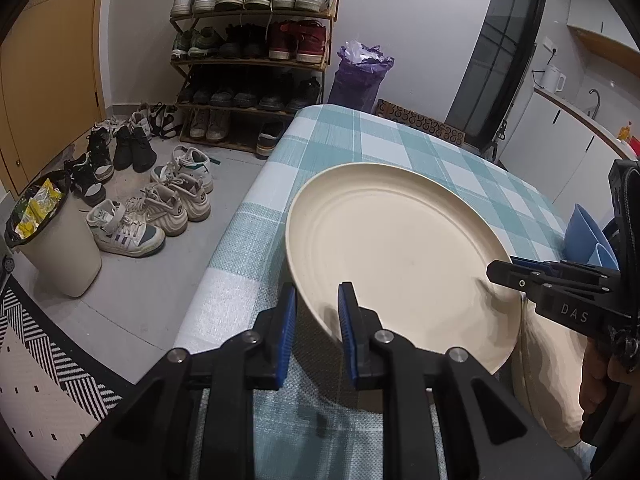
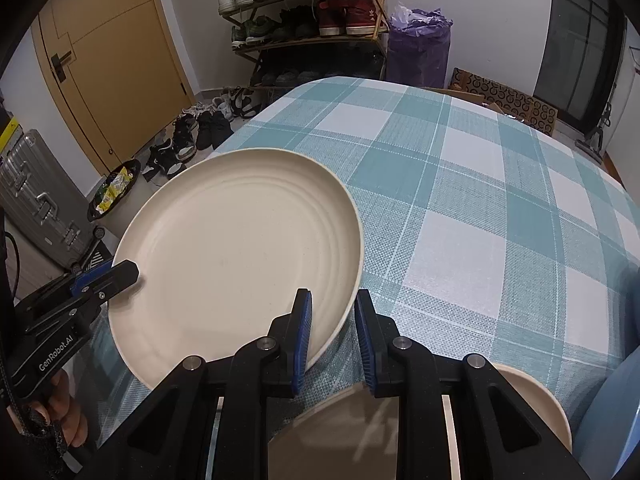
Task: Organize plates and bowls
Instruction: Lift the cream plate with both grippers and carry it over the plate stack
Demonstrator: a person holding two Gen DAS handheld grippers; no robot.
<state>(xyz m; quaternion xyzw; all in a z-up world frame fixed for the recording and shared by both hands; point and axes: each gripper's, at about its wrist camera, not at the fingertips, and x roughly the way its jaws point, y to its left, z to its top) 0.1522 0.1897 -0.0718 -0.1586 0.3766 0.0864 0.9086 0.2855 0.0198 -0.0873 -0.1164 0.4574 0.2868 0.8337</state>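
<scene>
Both tongs are clamped on the same cream plate, one at each side of its rim. Left tongs grip the near left edge, with the rim between the blue pads. Right tongs hold the opposite edge, and in the left wrist view they show at the right with a hand behind them. The plate is tilted and lifted above the surface, which is covered with a teal and white checked cloth; its left part reaches past the edge of the surface. Under the right tongs a second cream plate lies at the near edge of the surface, and a blue bowl stands just beside it. On the floor near the surface I see a shoe rack and a bin.
</scene>
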